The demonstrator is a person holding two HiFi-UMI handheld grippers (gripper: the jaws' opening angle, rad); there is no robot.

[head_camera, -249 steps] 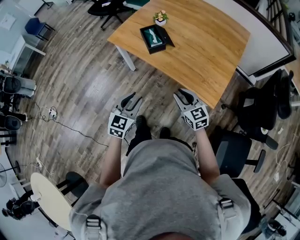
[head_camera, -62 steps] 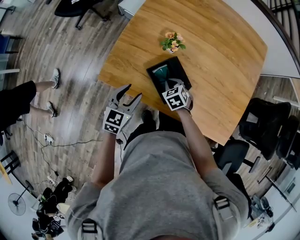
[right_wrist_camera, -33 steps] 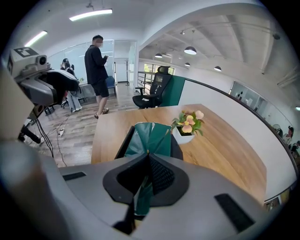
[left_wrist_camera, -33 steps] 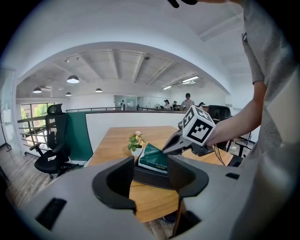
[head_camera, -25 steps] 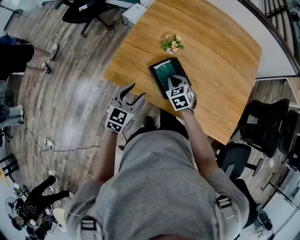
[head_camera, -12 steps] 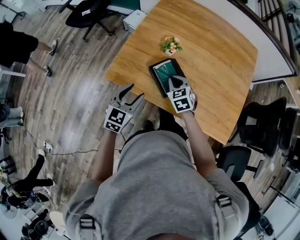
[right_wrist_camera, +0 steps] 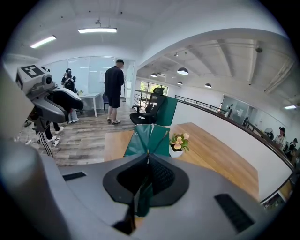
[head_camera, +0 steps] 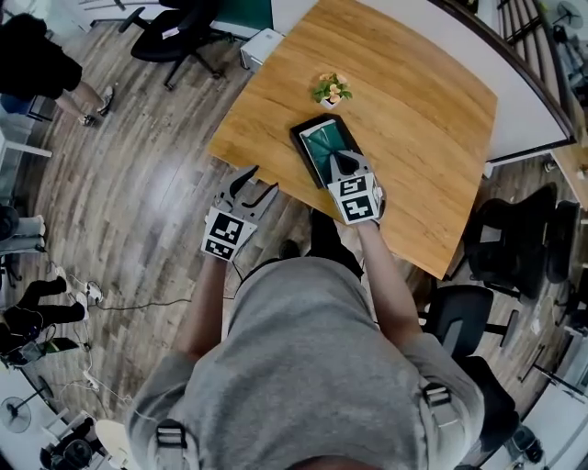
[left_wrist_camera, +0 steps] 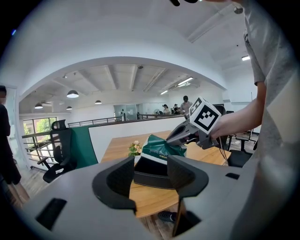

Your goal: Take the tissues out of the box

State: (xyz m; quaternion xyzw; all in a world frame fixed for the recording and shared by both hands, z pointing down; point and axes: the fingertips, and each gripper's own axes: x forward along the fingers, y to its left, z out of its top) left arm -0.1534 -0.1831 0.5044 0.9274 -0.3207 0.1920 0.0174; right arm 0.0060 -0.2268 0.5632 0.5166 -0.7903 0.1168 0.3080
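A black tissue box [head_camera: 299,144] lies near the front edge of the wooden table [head_camera: 413,110]. A green tissue pack [head_camera: 322,145] rises out of it. My right gripper [head_camera: 336,160] is shut on the top of that pack; in the right gripper view the green pack [right_wrist_camera: 149,137] fans out ahead of the closed jaws. My left gripper [head_camera: 262,181] hangs open off the table's front left edge, nothing between its fingers. In the left gripper view the box [left_wrist_camera: 151,172] is straight ahead, with the right gripper [left_wrist_camera: 174,136] pinching the pack [left_wrist_camera: 157,146] above it.
A small flower pot [head_camera: 330,90] stands just behind the box. Black office chairs [head_camera: 514,229] sit to the right of the table and another [head_camera: 175,18] at the far left. People stand on the wooden floor at the left [head_camera: 41,64].
Both grippers have hardly moved; the right one stays shut on the green pack over the box. The people at the left have shifted in the head view.
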